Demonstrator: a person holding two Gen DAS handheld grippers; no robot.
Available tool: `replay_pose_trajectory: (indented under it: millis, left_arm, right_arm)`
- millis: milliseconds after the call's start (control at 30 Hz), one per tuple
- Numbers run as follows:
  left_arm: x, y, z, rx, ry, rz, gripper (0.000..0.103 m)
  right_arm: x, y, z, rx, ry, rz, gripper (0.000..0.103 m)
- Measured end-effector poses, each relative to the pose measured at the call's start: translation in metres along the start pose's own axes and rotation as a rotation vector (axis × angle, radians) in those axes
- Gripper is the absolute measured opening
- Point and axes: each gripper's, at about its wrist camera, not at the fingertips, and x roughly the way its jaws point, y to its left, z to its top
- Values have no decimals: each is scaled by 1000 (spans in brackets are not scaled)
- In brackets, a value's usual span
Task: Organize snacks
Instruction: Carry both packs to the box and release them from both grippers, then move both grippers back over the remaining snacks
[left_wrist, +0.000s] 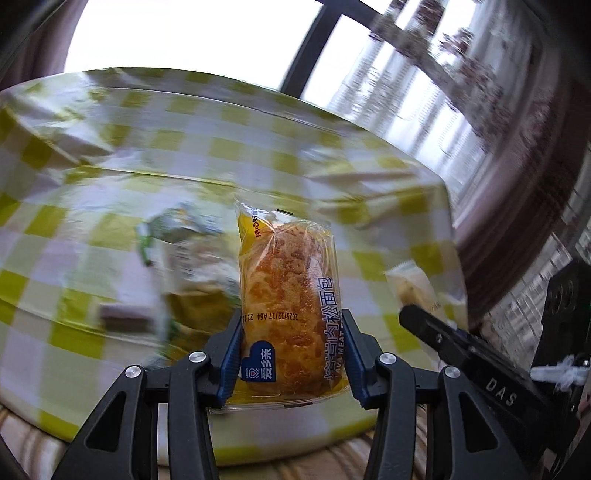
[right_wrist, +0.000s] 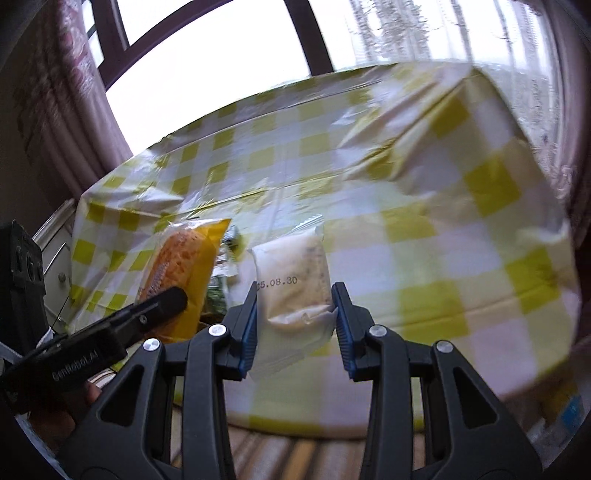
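The left gripper (left_wrist: 291, 354) held a yellow meat-floss bread packet (left_wrist: 288, 310) upright, its jaws pressed against both long sides of the wrapper near the lower end. The packet hung above the counter (left_wrist: 110, 206), which was draped in a yellow-and-white checked cloth. Past the packet, on its left side, a blurred pile of other snacks (left_wrist: 184, 266) lay on the cloth; its green-and-white wrappers could not be told apart.

The right gripper (right_wrist: 295, 321) held a pale white snack packet (right_wrist: 295, 288) stamped with a date, its jaws closed on the packet's 2 side edges. In the right wrist view the yellow bread packet (right_wrist: 184, 273) sat just to the left of the white packet, with the left gripper's black body (right_wrist: 110, 332) reaching in below it. In the left wrist view the white packet (left_wrist: 413, 288) showed near the yellow packet's right side, beside the right gripper's black finger (left_wrist: 436, 328). A window (right_wrist: 207, 55) stood bright beyond the counter.
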Motion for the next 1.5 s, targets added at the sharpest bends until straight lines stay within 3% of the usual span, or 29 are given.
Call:
replay_pose_trajectory:
  millis: [567, 933, 1033, 1167, 1333, 1500]
  left_arm:
    - [23, -123, -39, 222, 155, -216, 49]
    - [40, -198, -72, 360, 308, -358, 49]
    - [44, -208, -78, 366, 349, -407, 51]
    - [46, -209, -79, 356, 371, -416, 63]
    - [42, -190, -72, 262, 355, -411, 66]
    - [29, -166, -62, 213, 282, -357, 66]
  right_arm:
    - [-86, -112, -32, 200, -2, -223, 40]
    - [-134, -165, -65, 280, 30, -394, 40]
    - [-140, -175, -73, 301, 50, -423, 44]
    - [-142, -186, -79, 322, 72, -466, 72]
    - [-138, -180, -81, 320, 95, -454, 72]
    - [-127, -156, -75, 279, 104, -411, 72]
